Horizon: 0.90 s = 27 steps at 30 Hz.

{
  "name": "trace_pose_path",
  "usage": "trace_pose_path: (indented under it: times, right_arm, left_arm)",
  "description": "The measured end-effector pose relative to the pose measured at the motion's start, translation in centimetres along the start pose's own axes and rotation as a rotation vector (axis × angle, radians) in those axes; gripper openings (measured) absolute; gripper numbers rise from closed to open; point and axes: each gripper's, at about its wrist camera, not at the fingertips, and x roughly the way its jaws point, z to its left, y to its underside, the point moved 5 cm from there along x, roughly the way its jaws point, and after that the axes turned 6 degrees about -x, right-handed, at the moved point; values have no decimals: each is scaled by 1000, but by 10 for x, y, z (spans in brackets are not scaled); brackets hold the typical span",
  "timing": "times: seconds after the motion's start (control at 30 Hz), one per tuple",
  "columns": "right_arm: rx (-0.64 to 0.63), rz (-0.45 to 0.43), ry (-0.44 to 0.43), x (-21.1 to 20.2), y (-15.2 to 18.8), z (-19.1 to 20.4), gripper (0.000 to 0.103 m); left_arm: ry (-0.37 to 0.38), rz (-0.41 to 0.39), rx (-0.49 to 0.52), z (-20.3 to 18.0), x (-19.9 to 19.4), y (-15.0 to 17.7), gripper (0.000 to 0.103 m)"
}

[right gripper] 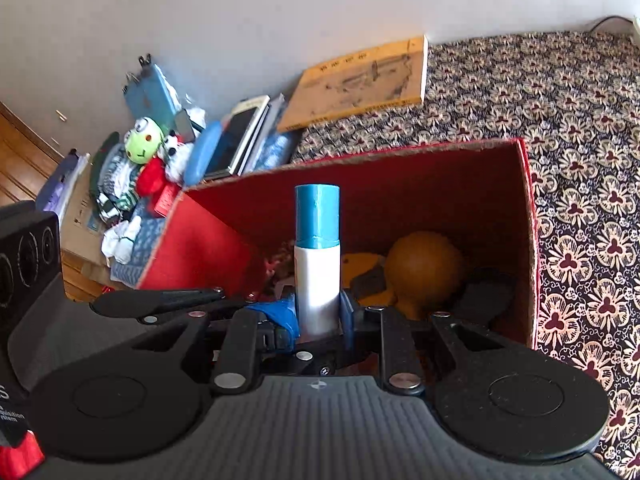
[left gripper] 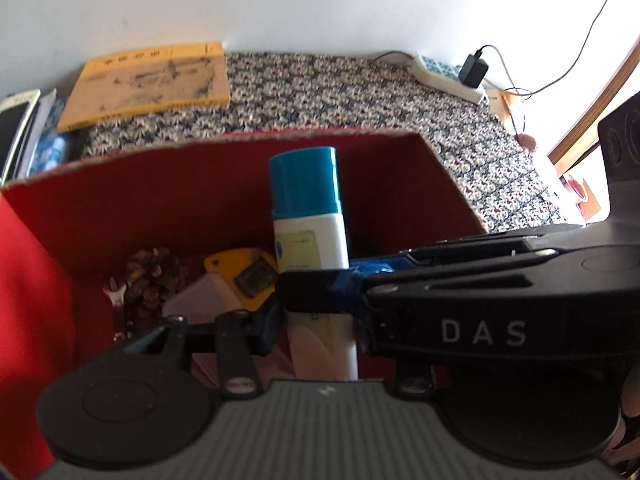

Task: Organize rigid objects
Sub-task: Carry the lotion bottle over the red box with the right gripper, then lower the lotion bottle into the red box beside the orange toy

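A white bottle with a blue cap (left gripper: 308, 220) (right gripper: 318, 256) stands upright over the open red box (left gripper: 240, 138) (right gripper: 400, 152). My right gripper (right gripper: 318, 316) is shut on the bottle's white body. In the left wrist view it reaches in from the right (left gripper: 320, 280). My left gripper (left gripper: 324, 328) sits lower on the same bottle. Its left finger (left gripper: 266, 328) presses against the bottle's side, and its other finger is hidden behind the right tool. Inside the box lie a pine cone (left gripper: 154, 276), a yellow gadget (left gripper: 244, 272), a white block (left gripper: 200, 300) and a brown ball (right gripper: 424, 260).
The box sits on a patterned cloth (left gripper: 340, 92). A yellow book (left gripper: 148, 80) lies behind it by the wall, and a power strip with a charger (left gripper: 444, 76) at the back right. A stack of devices (right gripper: 240, 136) and plush toys (right gripper: 148, 152) crowd the left side.
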Motion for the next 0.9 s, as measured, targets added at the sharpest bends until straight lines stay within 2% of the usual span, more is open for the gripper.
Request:
trace_pose_path:
  times: [0.4, 0.6, 0.9]
  right_arm:
    - [10, 48, -1, 16, 0, -6, 5]
    - [15, 43, 3, 19, 0, -6, 5]
    - [14, 11, 59, 22, -1, -6, 5]
  left_arm:
    - [-65, 69, -24, 5, 16, 0, 31]
    - [-71, 92, -44, 8, 19, -1, 32]
    - [-73, 115, -51, 10, 24, -2, 32]
